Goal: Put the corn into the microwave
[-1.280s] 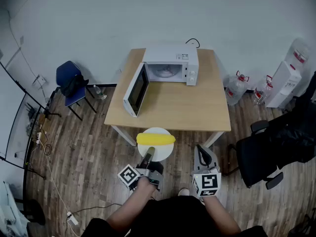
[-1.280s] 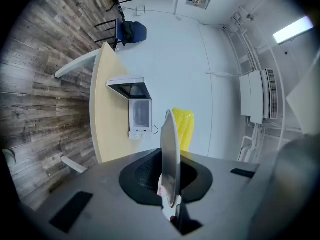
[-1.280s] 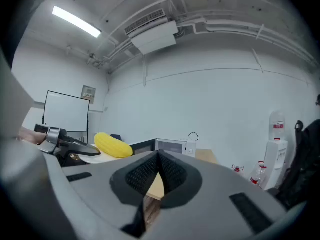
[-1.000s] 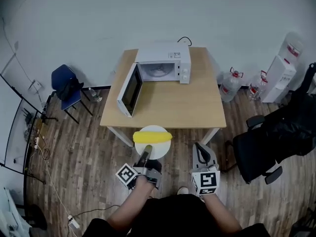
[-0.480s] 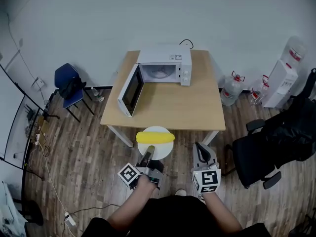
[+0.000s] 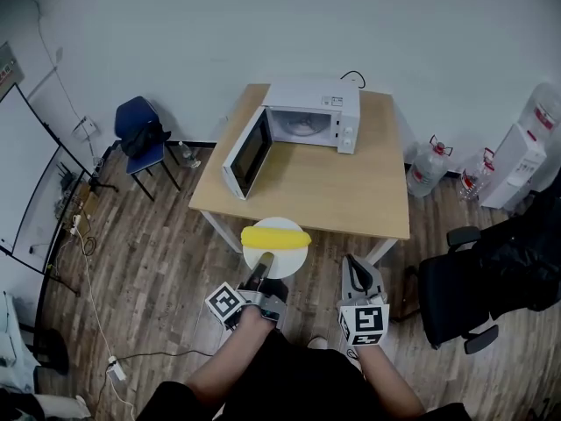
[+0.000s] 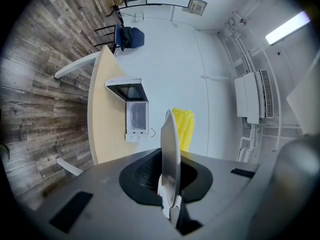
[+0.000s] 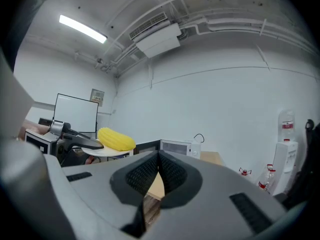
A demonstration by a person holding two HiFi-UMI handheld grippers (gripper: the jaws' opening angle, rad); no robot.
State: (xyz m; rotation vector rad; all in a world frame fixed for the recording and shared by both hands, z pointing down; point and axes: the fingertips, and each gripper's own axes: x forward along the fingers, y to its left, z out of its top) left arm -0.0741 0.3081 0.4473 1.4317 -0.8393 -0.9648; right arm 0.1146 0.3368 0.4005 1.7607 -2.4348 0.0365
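A yellow corn cob (image 6: 275, 236) lies on a small white plate (image 6: 273, 257), held in the air just short of the table's near edge. My left gripper (image 6: 265, 264) is shut on the plate's near rim. In the left gripper view the plate (image 7: 170, 149) stands edge-on between the jaws, with the corn (image 7: 183, 128) behind it. My right gripper (image 6: 352, 263) hangs to the right of the plate, shut and holding nothing. The white microwave (image 6: 313, 116) sits at the back of the wooden table (image 6: 324, 191) with its door (image 6: 246, 153) swung open to the left. From the right gripper view I see the corn (image 8: 116, 139) and the microwave (image 8: 176, 146).
A blue chair (image 6: 140, 137) with a dark bag stands left of the table. A black office chair (image 6: 491, 279) is at the right, with water bottles (image 6: 428, 168) and a dispenser (image 6: 515, 165) by the wall. Cables (image 6: 88, 314) run along the wooden floor at the left.
The head view has shifted a little. The plate with the corn stays held in front of the table, and neither gripper has visibly moved.
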